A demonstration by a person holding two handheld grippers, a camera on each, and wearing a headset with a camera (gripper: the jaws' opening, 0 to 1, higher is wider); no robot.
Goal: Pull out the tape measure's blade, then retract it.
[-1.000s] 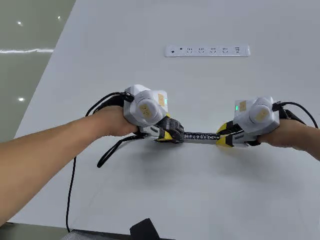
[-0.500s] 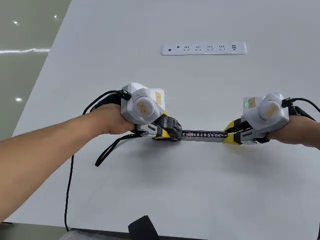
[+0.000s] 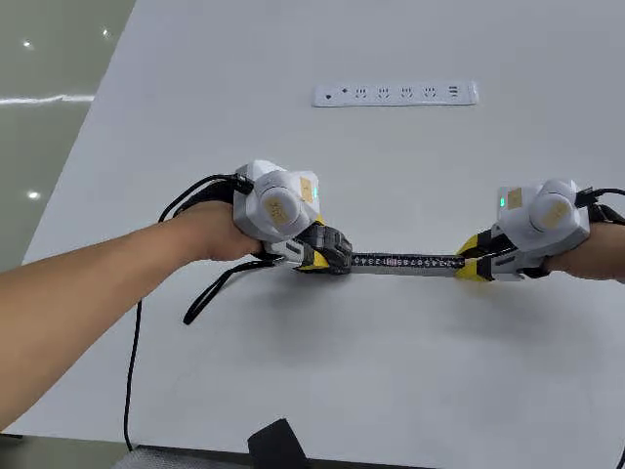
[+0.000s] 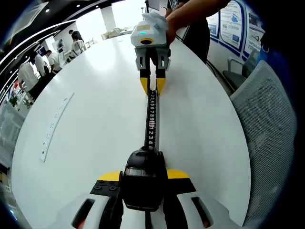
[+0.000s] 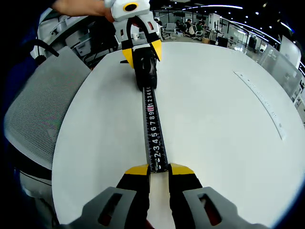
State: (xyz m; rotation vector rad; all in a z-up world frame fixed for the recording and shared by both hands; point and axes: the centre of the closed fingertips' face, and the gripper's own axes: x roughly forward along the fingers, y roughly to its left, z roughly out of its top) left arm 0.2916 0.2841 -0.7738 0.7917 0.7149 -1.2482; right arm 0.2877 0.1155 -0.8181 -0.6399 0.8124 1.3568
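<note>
Tape measure (image 3: 327,248) near middle of table (image 3: 391,371), case clamped in my left gripper (image 3: 314,256). Blade (image 3: 405,262) drawn out flat, long axis left to right, tip pinched shut in my right gripper (image 3: 476,267). My forearms reach in from both sides, grippers level, facing each other. Right gripper view reads blade numbers rising toward case. Head view adds power strip (image 3: 395,94) beyond; gripper views add mesh chair (image 5: 38,109) at table edge.

blade (image 5: 153,129) tip hidden, right hand (image 3: 601,262) cropped
</note>
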